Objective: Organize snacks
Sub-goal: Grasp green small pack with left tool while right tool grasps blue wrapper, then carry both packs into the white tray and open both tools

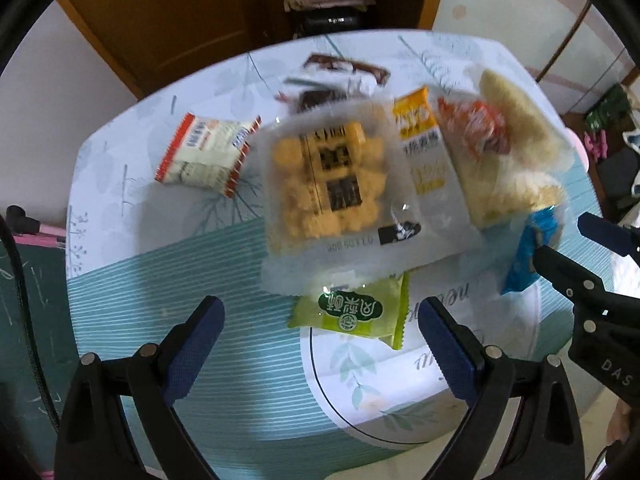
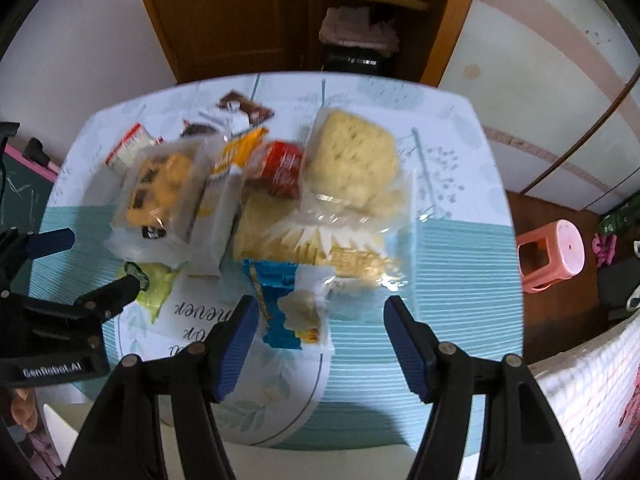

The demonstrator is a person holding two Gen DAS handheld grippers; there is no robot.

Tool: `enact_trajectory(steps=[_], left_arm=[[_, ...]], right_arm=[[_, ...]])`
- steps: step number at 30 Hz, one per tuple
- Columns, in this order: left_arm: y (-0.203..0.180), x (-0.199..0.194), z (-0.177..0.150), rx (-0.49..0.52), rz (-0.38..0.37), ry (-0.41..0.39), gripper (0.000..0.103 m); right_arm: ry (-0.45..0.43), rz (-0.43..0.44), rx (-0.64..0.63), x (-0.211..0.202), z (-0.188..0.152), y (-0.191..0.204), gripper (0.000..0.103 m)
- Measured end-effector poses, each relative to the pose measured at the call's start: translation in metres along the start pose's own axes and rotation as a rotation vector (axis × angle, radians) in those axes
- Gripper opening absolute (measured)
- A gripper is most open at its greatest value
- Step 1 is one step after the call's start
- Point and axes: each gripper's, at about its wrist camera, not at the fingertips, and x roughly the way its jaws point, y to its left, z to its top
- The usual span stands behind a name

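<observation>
Snack packs lie in a heap on the table: a clear pack of yellow cookies [image 1: 332, 184] [image 2: 164, 192], a red-edged white pack [image 1: 204, 156], a green pack [image 1: 352, 314], a blue pack [image 2: 288, 308] [image 1: 528, 256], and a big clear bag of pale cakes [image 2: 352, 160]. My left gripper [image 1: 320, 312] [image 2: 96, 258] hangs open above the green pack, not touching it. Over the blue pack my right gripper [image 2: 320, 308] [image 1: 568, 240] is also open and holds nothing. Both views are motion-blurred.
The table wears a teal-striped, leaf-print cloth [image 2: 460, 280]. Brown-wrapped packs [image 2: 244, 108] lie at the back of the heap. A pink stool [image 2: 556, 256] stands right of the table, a wooden cabinet [image 2: 240, 12] behind it, and a chalkboard [image 1: 36, 320] to the left.
</observation>
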Motion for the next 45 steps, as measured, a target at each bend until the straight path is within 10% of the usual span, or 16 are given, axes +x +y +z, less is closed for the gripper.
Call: enact_trajectory(steps=[5, 10, 15, 17, 26, 45], left_arm=[[-0.004, 0.018, -0.001, 0.007, -0.011, 0.035, 0.097], [-0.01, 0.021, 0.001, 0.021, -0.006, 0.036, 0.094], [-0.022, 0.027, 0.005, 0.051, 0.023, 0.058, 0.083], [-0.026, 0.032, 0.006, 0.056, -0.017, 0.077, 0.06], [-0.034, 0.026, 0.005, 0.042, 0.014, 0.06, 0.049], [-0.033, -0.183, -0.101, 0.078, -0.069, -0.392, 0.048]], right_arm=[[0.047, 0.006, 0.007, 0.018, 0.001, 0.005, 0.062], [0.084, 0.045, 0.024, 0.029, -0.003, 0.004, 0.033], [0.082, 0.093, 0.046, 0.025, -0.009, 0.0, 0.03], [0.081, 0.103, 0.047, 0.024, -0.013, 0.0, 0.03], [0.044, 0.154, 0.064, 0.006, -0.025, 0.0, 0.03], [-0.382, 0.253, 0.125, -0.171, -0.105, 0.007, 0.03]])
